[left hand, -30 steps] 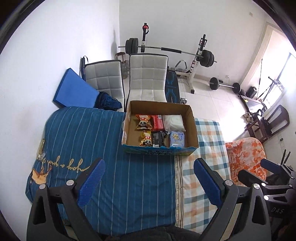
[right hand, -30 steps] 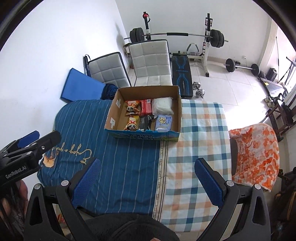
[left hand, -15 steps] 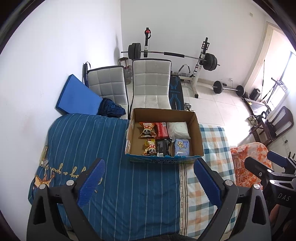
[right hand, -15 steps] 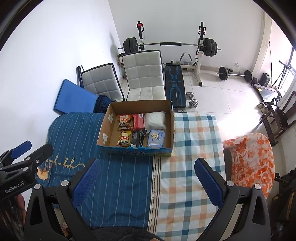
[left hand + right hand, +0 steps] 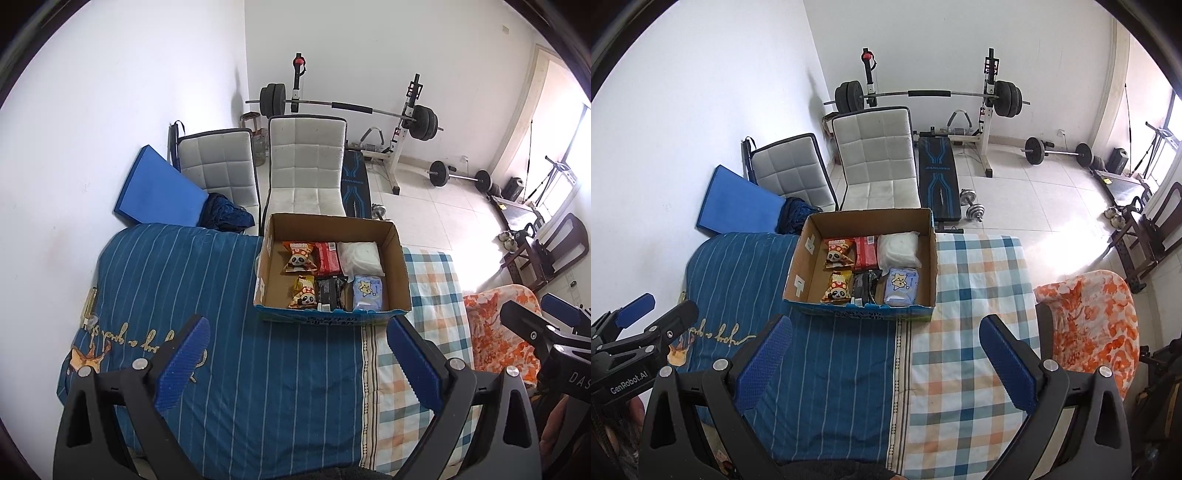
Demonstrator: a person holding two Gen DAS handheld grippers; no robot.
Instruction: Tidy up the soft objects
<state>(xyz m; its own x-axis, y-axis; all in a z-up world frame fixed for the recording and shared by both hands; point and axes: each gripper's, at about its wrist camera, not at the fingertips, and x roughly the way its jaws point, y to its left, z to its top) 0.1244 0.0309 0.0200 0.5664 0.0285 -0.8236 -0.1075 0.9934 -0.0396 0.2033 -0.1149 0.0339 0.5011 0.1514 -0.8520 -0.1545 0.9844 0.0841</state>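
Soft packets sit in two rows inside the cardboard box (image 5: 400, 254) at the far edge of the bed. From the left wrist view, two panda snack bags (image 5: 298, 254) lie against the left side, a red pack (image 5: 328, 254) and a dark pack (image 5: 329, 293) in the middle, a white pillowy bag (image 5: 360, 254) and a pale blue tissue pack (image 5: 366, 291) to the right. The left gripper (image 5: 297, 354) hangs over the blue striped cover (image 5: 177, 280), fingers spread wide with nothing between them, well short of the box.

From the right wrist view, the right gripper (image 5: 884, 352) is likewise spread and empty, held above the seam where stripes meet the checked sheet (image 5: 979, 295). Both seem drawn away, as if sorting is done.
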